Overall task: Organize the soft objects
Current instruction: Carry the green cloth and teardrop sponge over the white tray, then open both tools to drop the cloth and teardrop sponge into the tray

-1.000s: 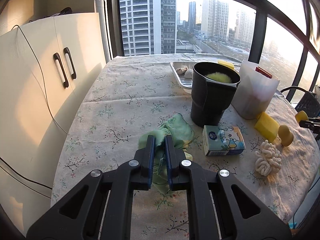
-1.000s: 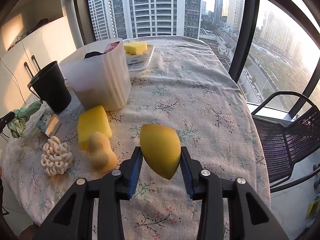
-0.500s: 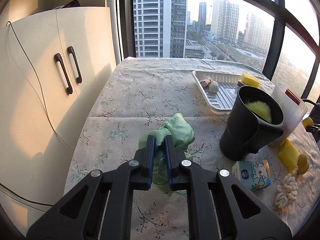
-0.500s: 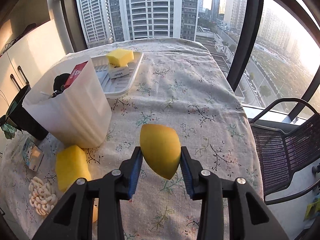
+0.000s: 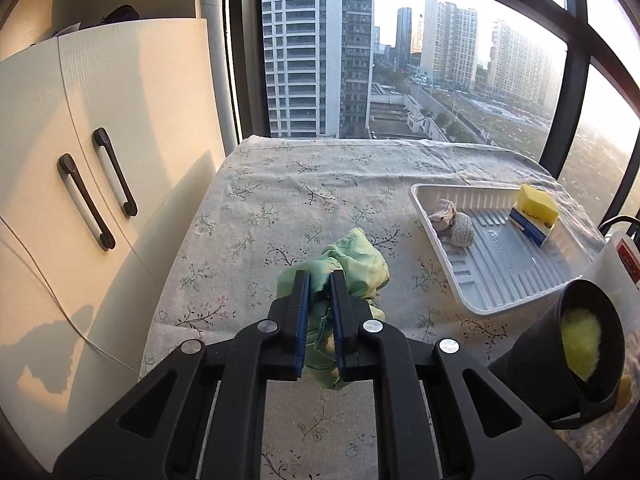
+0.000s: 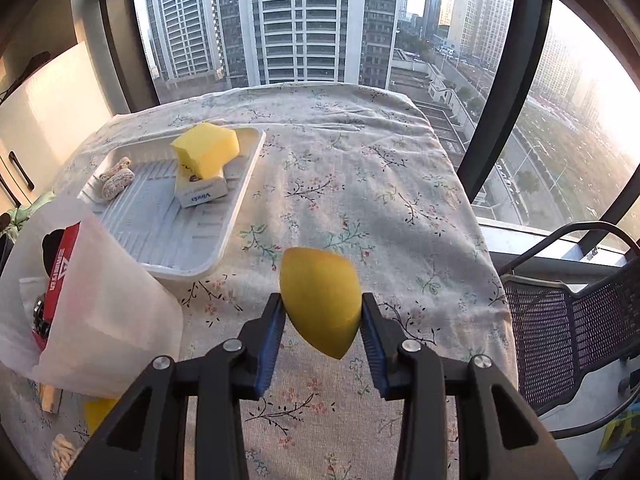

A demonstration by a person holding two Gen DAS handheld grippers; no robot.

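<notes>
My left gripper (image 5: pixel 319 280) is shut on a crumpled green cloth (image 5: pixel 352 268), which hangs above the flowered tablecloth. In the right wrist view my right gripper (image 6: pixel 322 304) is shut on a yellow egg-shaped sponge (image 6: pixel 320 300), held above the cloth just right of the white tray (image 6: pixel 240 200). That white tray (image 5: pixel 520 276) holds a yellow block sponge (image 6: pixel 206 148) on a small tissue pack (image 6: pixel 200 194) and two beige knitted scrubbers (image 5: pixel 450 220). A black cup (image 5: pixel 560 364) with a yellow-green fluffy thing (image 5: pixel 580 340) inside stands at the right of the left wrist view.
A translucent white bin (image 6: pixel 92 300) with a red box (image 6: pixel 60 264) stands left of my right gripper. Another yellow sponge (image 6: pixel 98 412) and a white knotted thing (image 6: pixel 64 456) lie near the front edge. A cream cabinet (image 5: pixel 100 200) flanks the table's left; a mesh chair (image 6: pixel 568 320) its right.
Both grippers have travelled toward the window end of the table with their loads. The tray has come closer in both views; the cup, bin and loose sponges have slid toward the frame edges.
</notes>
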